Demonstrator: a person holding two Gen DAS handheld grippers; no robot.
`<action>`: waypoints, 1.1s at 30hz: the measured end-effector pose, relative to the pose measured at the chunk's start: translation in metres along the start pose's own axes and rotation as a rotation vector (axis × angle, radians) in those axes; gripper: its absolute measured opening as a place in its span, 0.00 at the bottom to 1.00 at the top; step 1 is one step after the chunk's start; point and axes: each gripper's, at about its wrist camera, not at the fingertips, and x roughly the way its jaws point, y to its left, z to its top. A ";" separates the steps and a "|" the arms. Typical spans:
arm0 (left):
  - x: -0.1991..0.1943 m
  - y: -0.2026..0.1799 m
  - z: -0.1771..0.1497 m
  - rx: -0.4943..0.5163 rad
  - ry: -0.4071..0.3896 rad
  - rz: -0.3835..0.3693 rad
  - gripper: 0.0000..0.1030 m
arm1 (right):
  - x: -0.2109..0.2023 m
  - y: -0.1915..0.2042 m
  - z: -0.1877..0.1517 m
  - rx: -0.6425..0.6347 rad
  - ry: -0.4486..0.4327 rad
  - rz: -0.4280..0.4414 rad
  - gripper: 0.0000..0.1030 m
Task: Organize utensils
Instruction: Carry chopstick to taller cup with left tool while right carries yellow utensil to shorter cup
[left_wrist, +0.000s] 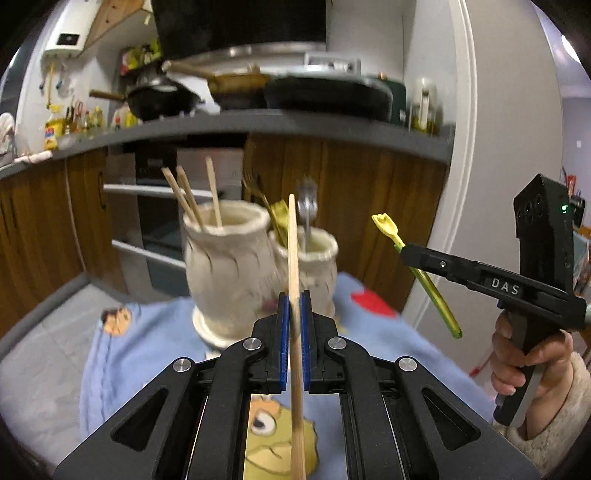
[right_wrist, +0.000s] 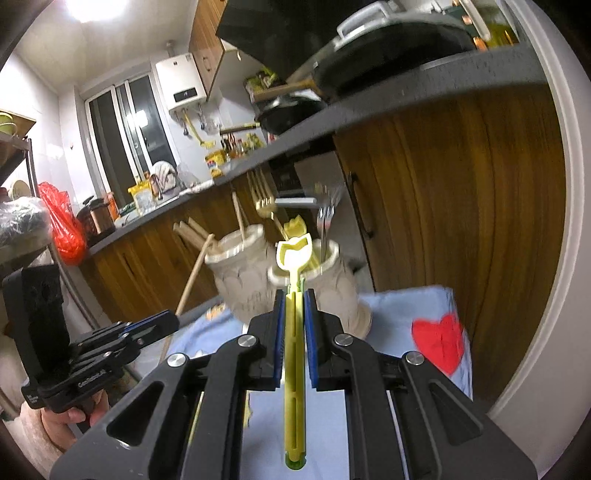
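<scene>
left gripper (left_wrist: 294, 314): jaws clamped on a chopstick (left_wrist: 294, 266) | right gripper (right_wrist: 294, 314): jaws clamped on a yellow utensil (right_wrist: 294, 354), raised to the left gripper's right

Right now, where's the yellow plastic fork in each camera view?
Left wrist: yellow plastic fork at right, pinched in the right gripper.
Right wrist: centre, shut between the blue pads, head up.
Shared landmark: the two cream holders.

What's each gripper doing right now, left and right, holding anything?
Left gripper: closed on a wooden chopstick.
Right gripper: closed on a yellow-green plastic utensil.
</scene>
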 end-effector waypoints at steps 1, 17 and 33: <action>0.000 0.004 0.004 -0.005 -0.023 0.006 0.06 | 0.002 0.001 0.007 -0.004 -0.016 0.000 0.10; 0.052 0.029 0.092 -0.045 -0.312 0.043 0.06 | 0.062 0.008 0.072 -0.037 -0.213 0.110 0.10; 0.104 0.031 0.107 0.033 -0.351 0.151 0.06 | 0.124 -0.001 0.062 -0.029 -0.190 0.130 0.10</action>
